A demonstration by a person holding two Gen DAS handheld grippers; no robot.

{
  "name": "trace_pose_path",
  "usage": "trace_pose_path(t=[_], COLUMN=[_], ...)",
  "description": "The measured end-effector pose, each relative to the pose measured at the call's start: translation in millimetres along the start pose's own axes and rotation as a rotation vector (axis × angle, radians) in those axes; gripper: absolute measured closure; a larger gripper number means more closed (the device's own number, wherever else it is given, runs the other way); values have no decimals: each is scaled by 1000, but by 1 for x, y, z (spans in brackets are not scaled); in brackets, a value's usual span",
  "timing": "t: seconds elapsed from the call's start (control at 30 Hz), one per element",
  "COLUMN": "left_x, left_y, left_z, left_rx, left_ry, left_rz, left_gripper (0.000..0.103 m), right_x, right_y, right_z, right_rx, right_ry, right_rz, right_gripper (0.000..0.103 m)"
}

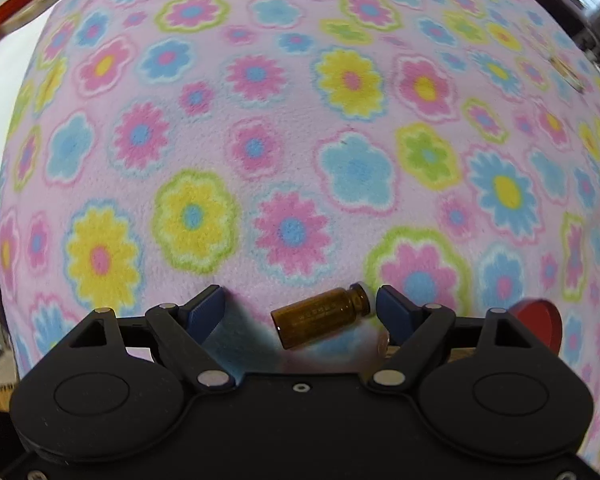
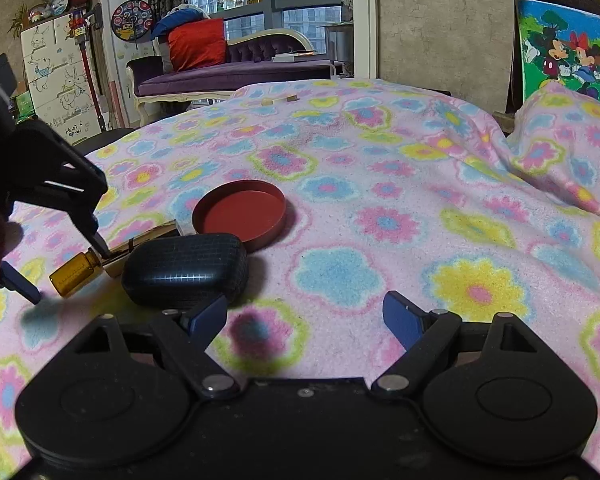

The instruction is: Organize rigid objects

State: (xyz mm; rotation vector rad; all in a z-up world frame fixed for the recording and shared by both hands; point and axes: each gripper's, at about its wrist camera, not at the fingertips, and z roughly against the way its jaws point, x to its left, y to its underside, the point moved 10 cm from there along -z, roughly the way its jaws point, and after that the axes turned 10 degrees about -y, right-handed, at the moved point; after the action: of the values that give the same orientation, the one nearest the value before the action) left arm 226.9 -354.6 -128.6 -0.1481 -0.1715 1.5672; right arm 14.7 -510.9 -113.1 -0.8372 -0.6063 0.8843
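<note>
A small amber glass bottle [image 1: 320, 316] lies on its side on the flowered blanket between the open fingers of my left gripper [image 1: 300, 300], its neck close to the right finger. It also shows in the right wrist view [image 2: 76, 274], where the left gripper [image 2: 66, 270] straddles it. A black rounded case [image 2: 186, 270] lies beside it, next to a gold tube [image 2: 148, 236] and a shallow red round lid [image 2: 240, 214]. My right gripper [image 2: 304, 314] is open and empty, just right of the black case.
The pink flowered blanket [image 2: 380, 184] covers the whole surface and rises in a fold at the right. Small pale objects [image 2: 278, 100] lie at its far edge. A purple sofa [image 2: 236, 70] and a cabinet [image 2: 56, 76] stand beyond.
</note>
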Motion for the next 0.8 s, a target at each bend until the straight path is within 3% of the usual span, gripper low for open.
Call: trace_pose_path(t=[0.13,0.27,0.47,0.57,0.73,0.8], left_x=[6,5,8,25,63,76], left_y=[2,3,18,33,58,66], left_z=[-1,1,8,13,20,20], left_rx=[24,18,23,52,29,24], left_ry=[-14,-49,6,41,58,61], left_rz=[80,48,-115,-172,-248,-269], left_gripper=[28,51,52,52,52,51], right_x=[0,1,4,7,20,24], right_y=[0,0,-2,-5,-19,-29], right_z=[0,0,4,7,14,10], right_rx=[-4,-10,-36,-63,-116,-104], right_ry=[-5,-8,-34,-53,-113,-136], right_rz=[-1,1,8,18,33,4], right_gripper=[17,17,17,17,16,10])
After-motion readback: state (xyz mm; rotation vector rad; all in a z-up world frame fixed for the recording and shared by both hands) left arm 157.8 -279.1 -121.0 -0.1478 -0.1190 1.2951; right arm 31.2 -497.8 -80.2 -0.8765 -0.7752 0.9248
